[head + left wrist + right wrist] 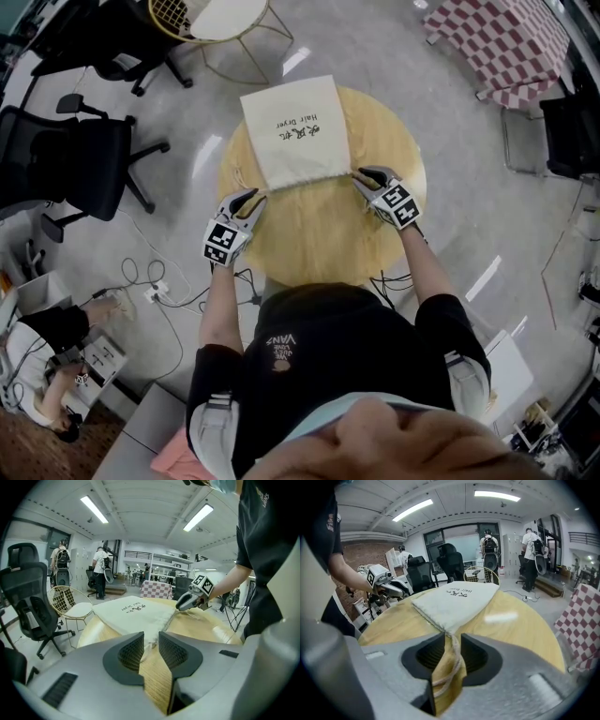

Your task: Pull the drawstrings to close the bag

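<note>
While the round wooden surface (319,234) carries the cream bag (295,131) lying flat, I judge the closing barely begun: the bag's near mouth edge looks faintly puckered yet spans almost its full width. My left claw (251,199) and right claw (366,178) sit at that edge's two corners, both released. The right drawstring (452,660) lies loose between the right claw's jaws, so gripping and pulling outward are left to do.
</note>
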Available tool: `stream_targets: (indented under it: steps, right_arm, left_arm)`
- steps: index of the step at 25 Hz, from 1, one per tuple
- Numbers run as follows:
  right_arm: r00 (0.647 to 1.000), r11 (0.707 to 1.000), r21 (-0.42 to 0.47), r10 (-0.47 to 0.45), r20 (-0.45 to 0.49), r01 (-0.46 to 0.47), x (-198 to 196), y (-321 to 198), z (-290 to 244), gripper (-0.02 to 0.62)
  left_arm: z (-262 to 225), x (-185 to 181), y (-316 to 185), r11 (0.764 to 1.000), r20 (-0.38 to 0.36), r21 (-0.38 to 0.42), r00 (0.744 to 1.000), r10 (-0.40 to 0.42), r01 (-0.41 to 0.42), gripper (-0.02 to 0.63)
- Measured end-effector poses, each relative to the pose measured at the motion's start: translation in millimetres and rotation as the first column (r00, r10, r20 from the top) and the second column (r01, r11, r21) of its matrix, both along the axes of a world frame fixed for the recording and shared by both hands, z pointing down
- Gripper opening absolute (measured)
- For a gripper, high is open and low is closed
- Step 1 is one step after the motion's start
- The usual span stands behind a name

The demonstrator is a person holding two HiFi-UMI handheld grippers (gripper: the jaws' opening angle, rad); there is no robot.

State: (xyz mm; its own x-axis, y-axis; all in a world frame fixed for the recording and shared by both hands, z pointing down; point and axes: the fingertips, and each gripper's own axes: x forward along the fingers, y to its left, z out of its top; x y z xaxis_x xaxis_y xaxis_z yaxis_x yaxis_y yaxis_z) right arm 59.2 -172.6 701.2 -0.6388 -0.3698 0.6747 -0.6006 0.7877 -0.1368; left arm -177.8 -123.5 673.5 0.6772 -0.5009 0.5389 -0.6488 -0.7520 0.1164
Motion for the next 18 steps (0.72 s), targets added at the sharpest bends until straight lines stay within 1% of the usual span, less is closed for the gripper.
stream_targets:
  steps: [4, 11, 15, 18]
  right_arm:
    - [0.999, 1.000, -0.019, -0.022, -0.023, 0.022, 0.4, -2.3, 5.6, 0.106]
    - [0.996, 0.996, -0.059, -0.068, -0.051, 0.065, -1.7, -1.4, 16.2, 0.104]
    - [0.997, 0.996, -0.054, -0.068, -0.043, 0.066, -1.5, -3.2, 16.9, 0.085]
    - [0.997, 0.997, -0.049, -0.067, -0.050, 0.065, -0.1, -4.2, 18.1, 0.050]
  left_arm:
    - [1.5, 0.1, 1.1, 1.000, 0.013, -0.008, 1.000, 0.013, -0.013, 0.108]
    - [4.0, -0.8, 0.5, 1.000, 0.011, -0.015, 1.000, 0.005, -0.005, 0.107]
    - [5.4, -2.2, 0.7, 1.000, 0.009, -0.019, 1.000, 0.001, -0.001, 0.107]
    - [8.1, -2.5, 2.4, 1.000, 0.010, -0.025, 1.000, 0.000, 0.000, 0.107]
